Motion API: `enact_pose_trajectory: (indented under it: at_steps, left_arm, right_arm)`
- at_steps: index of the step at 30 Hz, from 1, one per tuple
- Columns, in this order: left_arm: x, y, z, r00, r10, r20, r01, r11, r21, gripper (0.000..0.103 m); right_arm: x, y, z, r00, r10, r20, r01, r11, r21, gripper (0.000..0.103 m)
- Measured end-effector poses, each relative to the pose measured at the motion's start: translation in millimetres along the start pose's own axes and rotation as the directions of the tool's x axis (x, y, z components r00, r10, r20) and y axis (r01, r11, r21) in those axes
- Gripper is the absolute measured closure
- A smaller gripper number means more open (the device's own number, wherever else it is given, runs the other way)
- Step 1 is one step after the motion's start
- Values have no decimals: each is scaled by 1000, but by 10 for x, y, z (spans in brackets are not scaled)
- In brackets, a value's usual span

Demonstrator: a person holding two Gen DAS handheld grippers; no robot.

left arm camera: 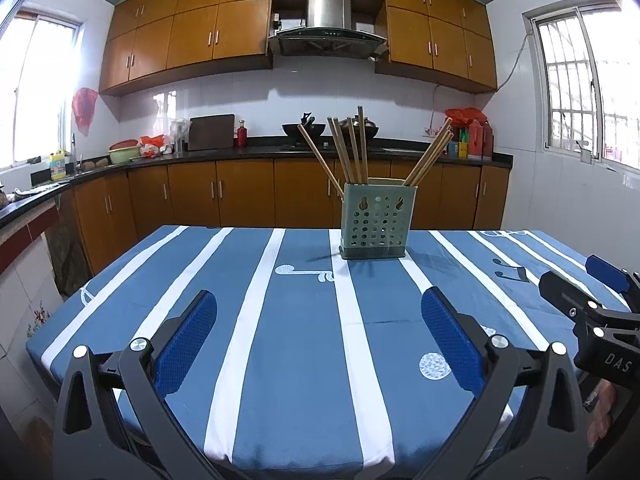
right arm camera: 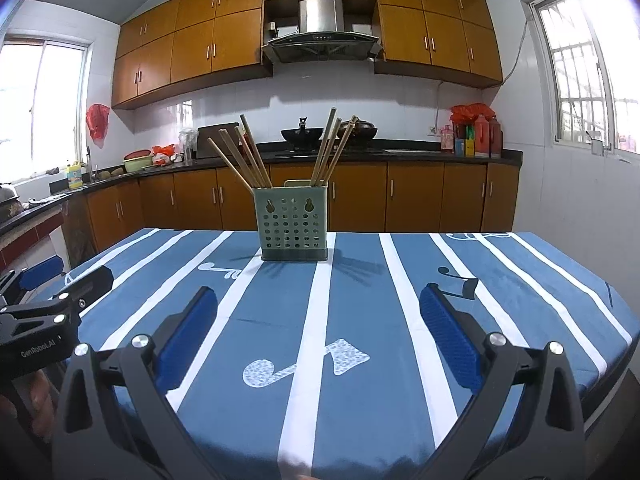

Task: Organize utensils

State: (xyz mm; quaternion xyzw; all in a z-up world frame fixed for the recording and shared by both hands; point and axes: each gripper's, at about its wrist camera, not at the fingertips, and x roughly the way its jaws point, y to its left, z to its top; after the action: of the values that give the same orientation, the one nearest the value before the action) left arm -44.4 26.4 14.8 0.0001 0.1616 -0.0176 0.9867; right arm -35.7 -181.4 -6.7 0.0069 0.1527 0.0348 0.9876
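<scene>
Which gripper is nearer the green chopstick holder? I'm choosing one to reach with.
Roughly equal. From the left gripper the holder stands ahead and slightly right; from the right gripper it stands ahead and slightly left. Both are open and well short.

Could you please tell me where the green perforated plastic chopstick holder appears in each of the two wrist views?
Left wrist: green perforated plastic chopstick holder, right of centre, at the table's far edge.
Right wrist: the holder, left of centre, same far edge.
Shared landmark: steel range hood, above and behind it.
</scene>
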Motion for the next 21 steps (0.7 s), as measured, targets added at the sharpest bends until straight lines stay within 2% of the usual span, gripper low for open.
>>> enact_pose_trajectory:
  at_steps: [21]
  left_arm:
    - [89,-10,-63,999,-8,-39,8,1000,-3,2]
  right_arm:
    - [75,-69,-70,999,2,-39,-1,999,43,4]
